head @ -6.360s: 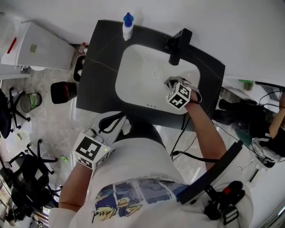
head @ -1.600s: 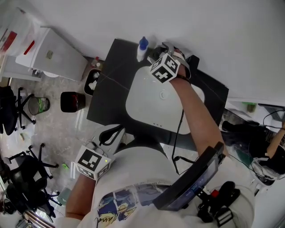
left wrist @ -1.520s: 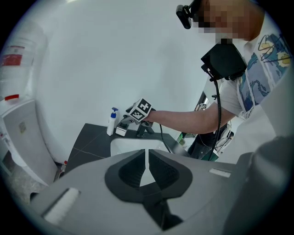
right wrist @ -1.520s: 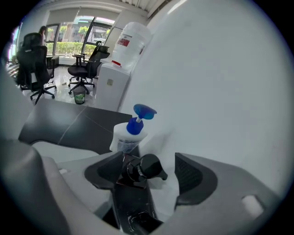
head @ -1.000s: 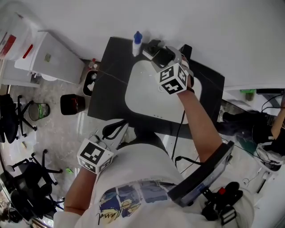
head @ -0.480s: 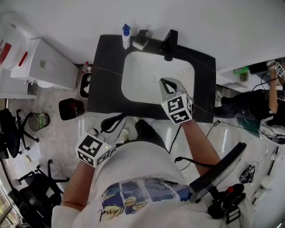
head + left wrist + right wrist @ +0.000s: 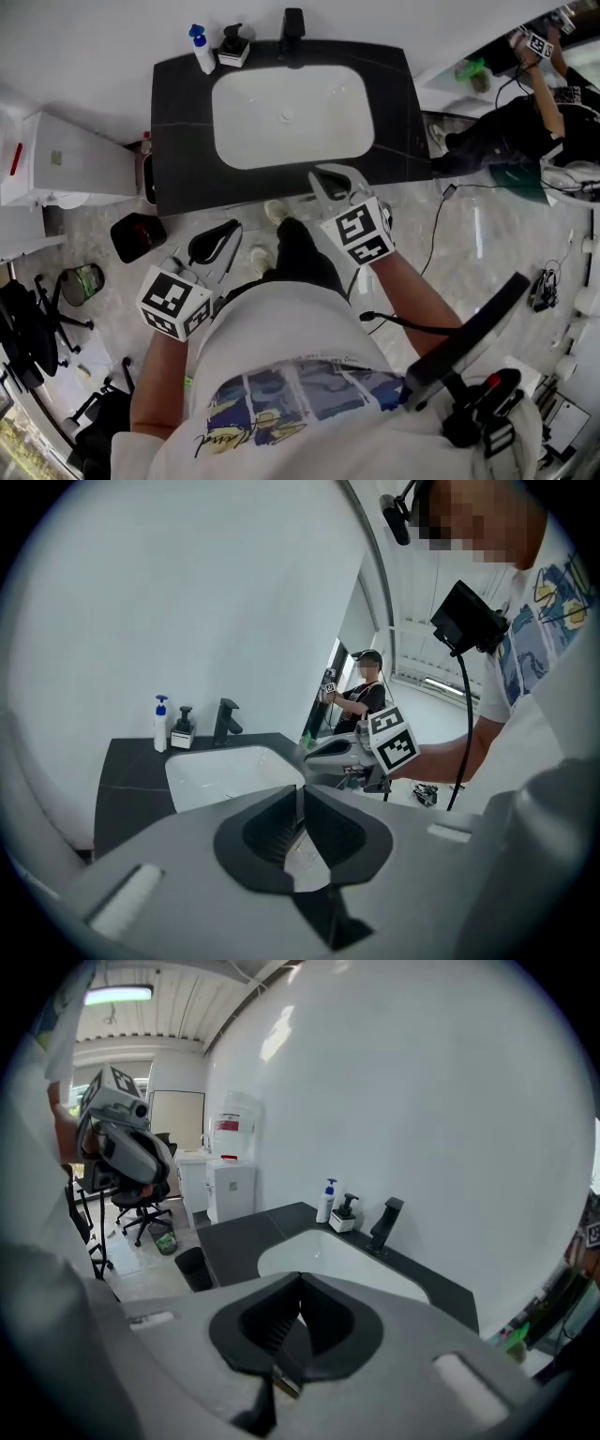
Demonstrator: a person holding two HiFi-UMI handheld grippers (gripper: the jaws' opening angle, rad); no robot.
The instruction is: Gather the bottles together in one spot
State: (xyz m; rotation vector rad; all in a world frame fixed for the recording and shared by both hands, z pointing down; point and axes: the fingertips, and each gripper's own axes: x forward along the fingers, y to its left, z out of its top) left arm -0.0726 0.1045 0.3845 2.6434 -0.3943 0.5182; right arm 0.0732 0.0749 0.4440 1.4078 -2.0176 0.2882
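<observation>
Bottle (image 7: 201, 56), slim, white, on matte countertop (image 7: 178, 141)

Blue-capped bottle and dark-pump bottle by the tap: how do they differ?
The blue-capped bottle is taller and slimmer; the dark-pump bottle is squat and boxy. The blue-capped bottle stands farther from the tap; the dark-pump bottle is nearer it. Both stand upright on the counter.
</observation>
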